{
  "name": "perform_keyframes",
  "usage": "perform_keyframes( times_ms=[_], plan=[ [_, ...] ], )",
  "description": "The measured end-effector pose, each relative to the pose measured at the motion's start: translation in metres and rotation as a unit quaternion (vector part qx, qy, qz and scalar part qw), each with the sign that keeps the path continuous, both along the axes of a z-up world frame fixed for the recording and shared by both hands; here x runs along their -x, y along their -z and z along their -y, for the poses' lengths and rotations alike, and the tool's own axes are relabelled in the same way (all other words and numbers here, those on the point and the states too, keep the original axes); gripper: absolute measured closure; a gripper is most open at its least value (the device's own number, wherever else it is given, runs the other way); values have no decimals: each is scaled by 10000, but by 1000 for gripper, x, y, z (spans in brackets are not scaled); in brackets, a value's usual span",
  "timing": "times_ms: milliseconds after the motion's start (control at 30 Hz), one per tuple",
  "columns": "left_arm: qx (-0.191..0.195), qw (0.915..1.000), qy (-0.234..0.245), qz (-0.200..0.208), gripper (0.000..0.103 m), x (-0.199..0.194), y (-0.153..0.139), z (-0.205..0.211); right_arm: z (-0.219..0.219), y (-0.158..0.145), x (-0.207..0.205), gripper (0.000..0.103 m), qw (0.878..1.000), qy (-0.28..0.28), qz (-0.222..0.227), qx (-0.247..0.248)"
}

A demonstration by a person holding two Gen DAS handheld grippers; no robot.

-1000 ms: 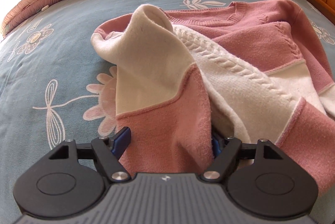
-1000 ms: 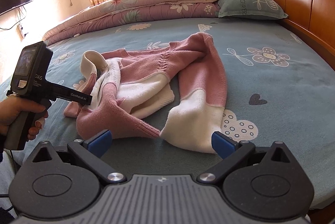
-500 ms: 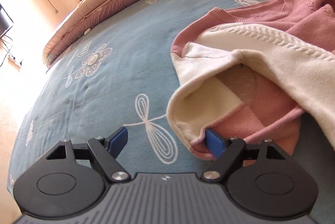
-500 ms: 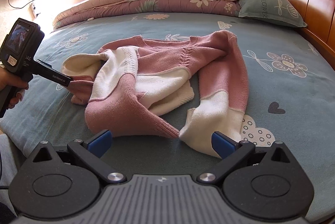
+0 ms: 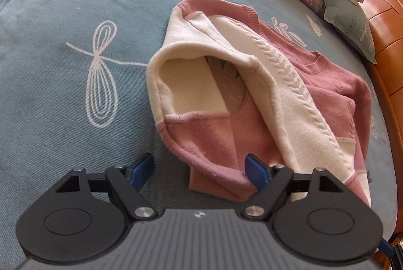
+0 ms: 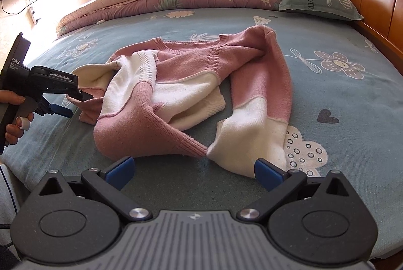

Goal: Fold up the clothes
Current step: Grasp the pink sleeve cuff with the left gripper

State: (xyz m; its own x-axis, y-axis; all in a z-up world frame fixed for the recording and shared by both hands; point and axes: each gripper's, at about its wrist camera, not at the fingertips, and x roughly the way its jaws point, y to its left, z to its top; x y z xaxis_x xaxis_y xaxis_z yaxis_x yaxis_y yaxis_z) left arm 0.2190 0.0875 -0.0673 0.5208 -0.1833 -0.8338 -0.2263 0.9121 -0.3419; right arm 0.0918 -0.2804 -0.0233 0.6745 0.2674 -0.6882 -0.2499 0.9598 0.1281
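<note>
You are at the spreading step: the sweater (image 6: 191, 91) lies crumpled on the bed (image 6: 340, 98), both the left tongs (image 5: 199, 169), just narrowed slightly around a sleeve end without pinching it, and the right tongs (image 6: 192, 169) stand spread, so next pinch that sleeve and draw it flat.

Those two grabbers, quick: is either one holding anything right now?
Left gripper: open, the sweater hem lies between its fingers, not pinched.
Right gripper: open, holding nothing, just short of the sweater.
</note>
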Motion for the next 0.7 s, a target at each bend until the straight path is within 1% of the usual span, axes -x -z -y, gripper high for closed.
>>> perform_keyframes(
  times_ms=[67, 267, 333, 367, 433, 467, 533, 567, 600, 667, 700],
  plan=[
    [-102, 9999, 23, 39, 25, -5, 1, 5, 0, 1, -1, 0, 10000, -5, -26, -15],
    [-210, 9996, -53, 181, 25, -19, 4, 8, 0, 5, 0, 0, 10000, -29, -75, -6],
    [-190, 9996, -54, 212, 34, -16, 1, 10, 1, 6, 0, 0, 10000, -1, -99, -9],
    [-40, 9997, -8, 256, 40, -12, 2, 10, 2, 7, -1, 0, 9999, 16, -113, -12],
    [276, 9990, 87, 347, 40, -5, 2, 11, 4, 9, -2, 0, 9999, 39, -156, -31],
    [376, 9986, 57, 361, 41, -1, 6, 12, 4, 11, -2, 0, 9998, 47, -184, -41],
    [399, 9977, -62, 539, 45, 5, 12, 11, 2, 14, -4, 0, 9997, 31, -235, -53],
    [371, 9975, -157, 575, 54, 6, 13, 9, 1, 15, -5, 0, 9997, 6, -253, -52],
    [316, 9977, -233, 559, 72, 6, 12, 8, 0, 16, -5, 0, 9997, -8, -261, -44],
    [228, 9974, -343, 593, 82, 4, 9, 2, 0, 17, -4, 0, 9996, -22, -263, -19],
    [90, 9977, -268, 612, 85, 3, 6, 2, 0, 17, -4, 0, 9996, -28, -265, -7]
  ],
)
